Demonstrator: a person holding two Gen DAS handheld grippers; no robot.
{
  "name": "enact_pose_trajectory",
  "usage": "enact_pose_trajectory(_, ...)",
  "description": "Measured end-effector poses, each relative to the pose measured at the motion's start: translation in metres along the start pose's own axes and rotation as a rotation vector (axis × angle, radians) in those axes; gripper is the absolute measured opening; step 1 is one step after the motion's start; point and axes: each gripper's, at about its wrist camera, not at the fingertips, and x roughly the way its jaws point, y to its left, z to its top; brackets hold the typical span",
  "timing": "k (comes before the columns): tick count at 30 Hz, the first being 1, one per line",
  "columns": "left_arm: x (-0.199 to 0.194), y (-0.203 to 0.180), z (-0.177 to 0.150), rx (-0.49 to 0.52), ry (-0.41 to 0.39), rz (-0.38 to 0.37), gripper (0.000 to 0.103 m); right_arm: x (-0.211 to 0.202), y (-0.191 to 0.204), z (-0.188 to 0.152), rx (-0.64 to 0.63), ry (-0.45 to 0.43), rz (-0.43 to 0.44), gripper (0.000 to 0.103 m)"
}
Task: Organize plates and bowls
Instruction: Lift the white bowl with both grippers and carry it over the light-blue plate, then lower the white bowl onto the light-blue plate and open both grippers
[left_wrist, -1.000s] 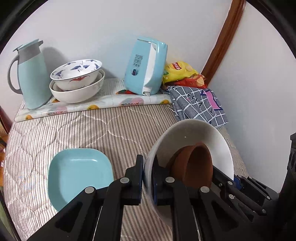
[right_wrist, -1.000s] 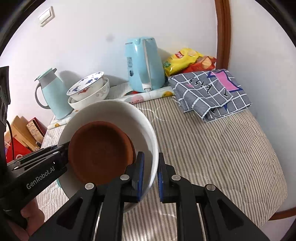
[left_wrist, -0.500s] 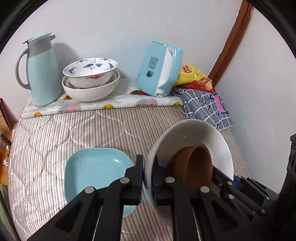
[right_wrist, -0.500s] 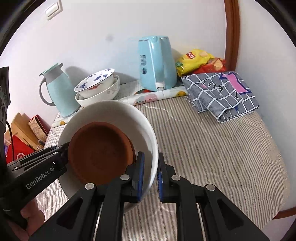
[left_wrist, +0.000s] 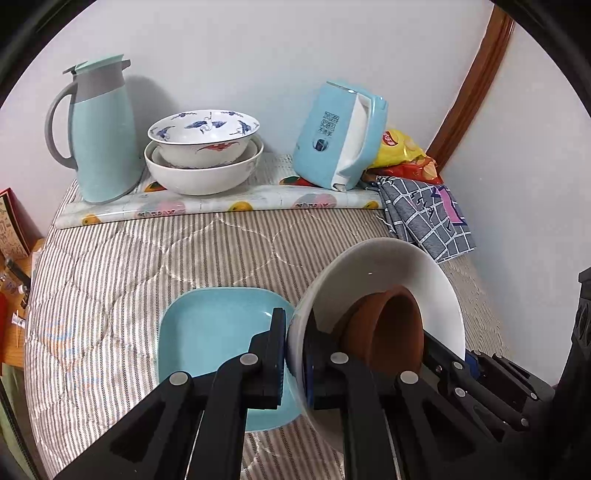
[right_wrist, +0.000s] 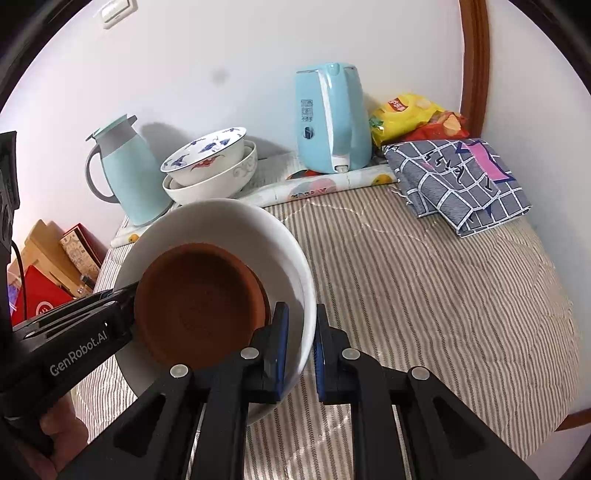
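white bowl (left_wrist: 388, 273) with a brown bowl (right_wrist: 199, 306) inside is held up over the striped bed (right_wrist: 424, 288), left gripper (left_wrist: 294, 354) and right gripper (right_wrist: 298, 347) each clamped on opposite rims. blue plate (left_wrist: 218, 325) lies on the bed just below.

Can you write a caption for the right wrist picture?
Two grippers carry a white bowl holding a brown dish.
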Motion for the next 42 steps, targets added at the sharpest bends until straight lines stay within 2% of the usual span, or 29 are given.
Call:
enact_pose_trajectory(16,0.012,0.032,-0.001,-0.03,0.024,0.006,0.009,0.022,0.023,-0.003,-0.019,0.03,0.006,0.012)
enact_pose_trajectory(31,0.02,0.069,-0.006,-0.08,0.041,0.044,0.008,0.049,0.052,-0.007,-0.058,0.07,0.041,0.012)
enact_pose_trajectory(42,0.032,0.081,-0.012,-0.096,0.067,0.057,0.009,0.065,0.06,-0.011,-0.063,0.112,0.044,0.012)
